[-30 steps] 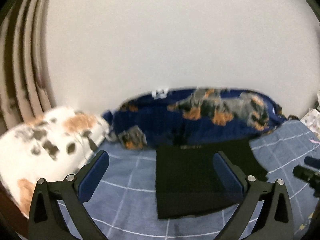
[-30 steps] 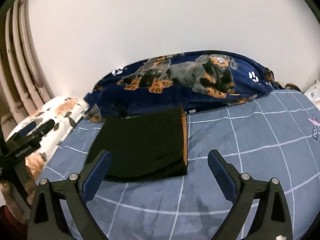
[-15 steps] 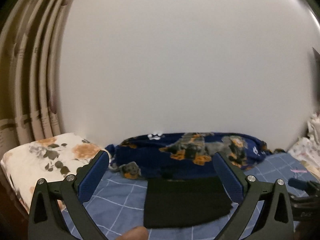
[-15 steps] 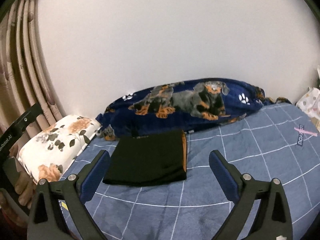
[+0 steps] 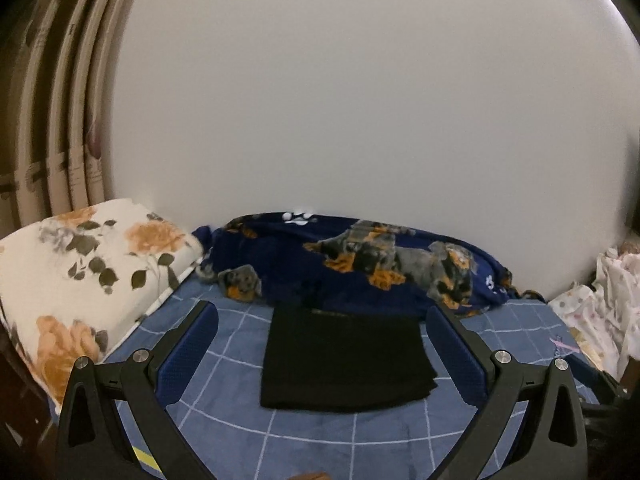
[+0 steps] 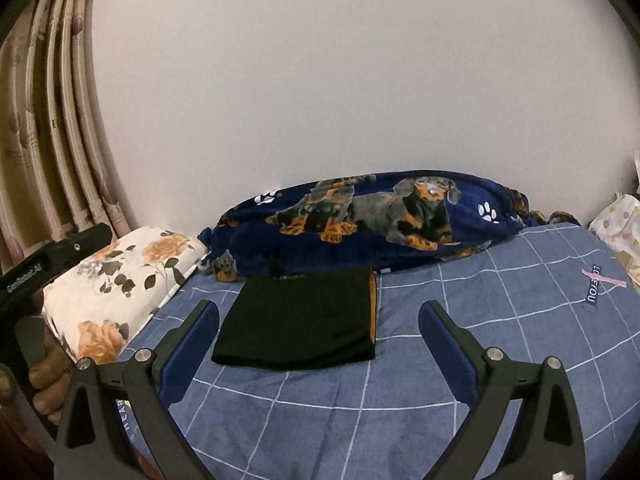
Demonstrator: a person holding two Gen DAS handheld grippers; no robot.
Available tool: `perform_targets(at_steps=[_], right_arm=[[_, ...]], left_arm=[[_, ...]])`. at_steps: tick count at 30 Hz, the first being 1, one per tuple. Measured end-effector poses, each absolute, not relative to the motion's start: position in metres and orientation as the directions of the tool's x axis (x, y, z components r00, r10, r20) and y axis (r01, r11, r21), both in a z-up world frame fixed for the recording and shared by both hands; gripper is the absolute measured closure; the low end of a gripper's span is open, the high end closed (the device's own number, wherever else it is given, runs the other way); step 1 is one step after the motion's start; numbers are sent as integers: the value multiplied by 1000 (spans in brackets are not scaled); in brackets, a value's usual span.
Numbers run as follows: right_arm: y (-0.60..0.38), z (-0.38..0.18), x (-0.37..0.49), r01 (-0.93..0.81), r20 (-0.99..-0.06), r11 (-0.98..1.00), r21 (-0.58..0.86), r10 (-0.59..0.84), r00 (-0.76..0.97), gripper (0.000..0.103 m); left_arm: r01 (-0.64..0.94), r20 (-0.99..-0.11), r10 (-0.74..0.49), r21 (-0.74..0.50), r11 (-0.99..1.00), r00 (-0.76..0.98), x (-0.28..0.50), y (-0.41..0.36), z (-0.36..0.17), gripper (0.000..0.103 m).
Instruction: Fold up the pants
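The black pants [image 5: 344, 360] lie folded into a flat rectangle on the blue checked bed sheet [image 5: 224, 360], just in front of the dog-print blanket. In the right wrist view the pants [image 6: 300, 320] show an orange strip along their right edge. My left gripper [image 5: 320, 320] is open, held back from the pants and above the sheet, with nothing between its fingers. My right gripper [image 6: 320, 312] is open too, empty, drawn back with the pants ahead and to the left. A hand holding the left gripper's body [image 6: 44, 268] shows at the left edge of the right wrist view.
A navy dog-print blanket [image 5: 360, 268] is bunched along the white wall. A floral pillow [image 5: 80, 272] lies at the left by the curtains [image 6: 52, 120]. Pale patterned bedding [image 5: 600, 304] sits at the right edge. The sheet [image 6: 500, 312] stretches to the right of the pants.
Both grippers have pulled back and up from the folded pants, which now look smaller and farther off. The pants have not moved. Both stay open.
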State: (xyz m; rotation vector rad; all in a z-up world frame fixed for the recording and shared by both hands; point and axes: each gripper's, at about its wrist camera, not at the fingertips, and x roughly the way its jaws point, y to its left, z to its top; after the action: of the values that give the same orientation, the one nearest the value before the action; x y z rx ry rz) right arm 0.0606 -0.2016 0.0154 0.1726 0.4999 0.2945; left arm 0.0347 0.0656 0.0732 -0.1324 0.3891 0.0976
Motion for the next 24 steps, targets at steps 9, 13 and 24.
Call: perform_targets(at_steps=[9,13,24], right_arm=[[-196,11,59,-244,-466,943,227,325,823,3],[-191,9,57,-252,-471,943,218,328,819,3],[-186,5,61,-269,-486,941,206,337,806,3]], left_arm=[[-149,-400,121,-38,988,909,35,63,59,0],[-140,-411,115,-31,990,904,36,62,54,0],[-132,-417,126,13,991,900,40,55,41,0]])
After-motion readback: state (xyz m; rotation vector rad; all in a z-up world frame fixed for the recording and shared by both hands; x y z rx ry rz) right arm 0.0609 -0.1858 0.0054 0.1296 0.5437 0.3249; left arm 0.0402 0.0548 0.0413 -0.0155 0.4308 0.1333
